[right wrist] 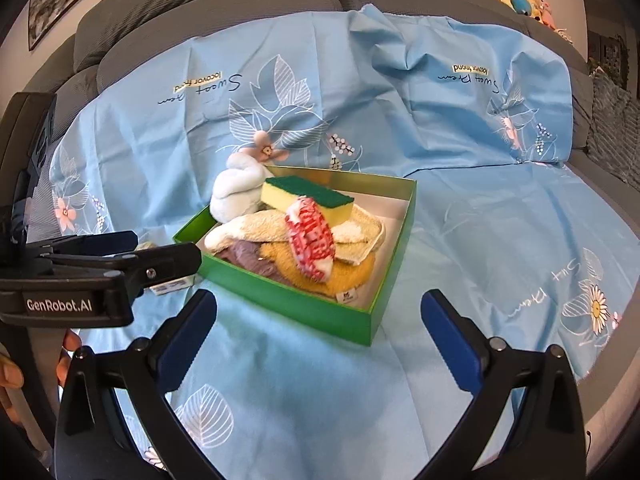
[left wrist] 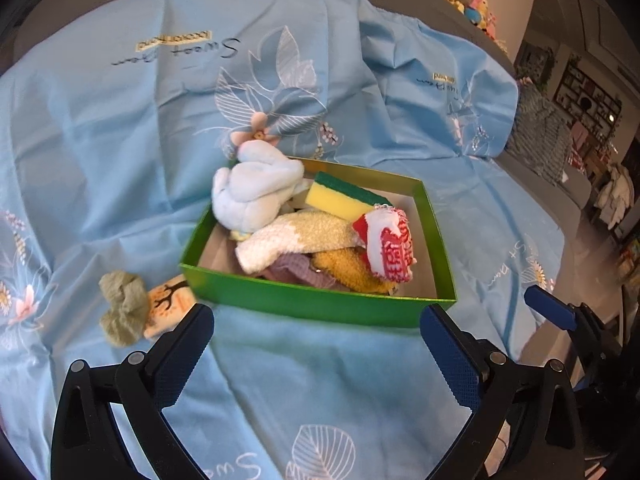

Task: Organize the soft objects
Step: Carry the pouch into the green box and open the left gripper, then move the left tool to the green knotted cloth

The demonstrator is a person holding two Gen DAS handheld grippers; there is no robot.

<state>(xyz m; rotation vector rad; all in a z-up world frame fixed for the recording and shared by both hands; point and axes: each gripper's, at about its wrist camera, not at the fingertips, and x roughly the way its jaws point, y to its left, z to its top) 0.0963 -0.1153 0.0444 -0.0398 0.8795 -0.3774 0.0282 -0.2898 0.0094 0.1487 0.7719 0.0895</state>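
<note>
Left gripper (left wrist: 316,328) and right gripper (right wrist: 318,316): both spread fully wide, nothing between the pads, each hanging short of the near wall of the green box (left wrist: 304,300), which sits on a blue sheet (left wrist: 120,152) draped over a grey sofa (right wrist: 208,4); no bench here. The box serves as the collecting bin, so most soft things are heaped inside: one pale blue cloth (left wrist: 256,192) bulging over the far left corner, one yellow sponge with green scrub face (left wrist: 340,196) propped on the pile, one cream fuzzy cloth (left wrist: 296,236), one red-and-white cloth (left wrist: 390,246) on top near the right side, one orange cloth (left wrist: 352,270) and one purple cloth (left wrist: 288,270) underneath. That makes six counted; anything lower is hidden. Outside the box, just left of its near corner: one olive knitted piece (left wrist: 122,306) touching one orange-patterned piece (left wrist: 170,300), two items judged still to be gathered. Empty wide grippers suit reaching for those next.
</note>
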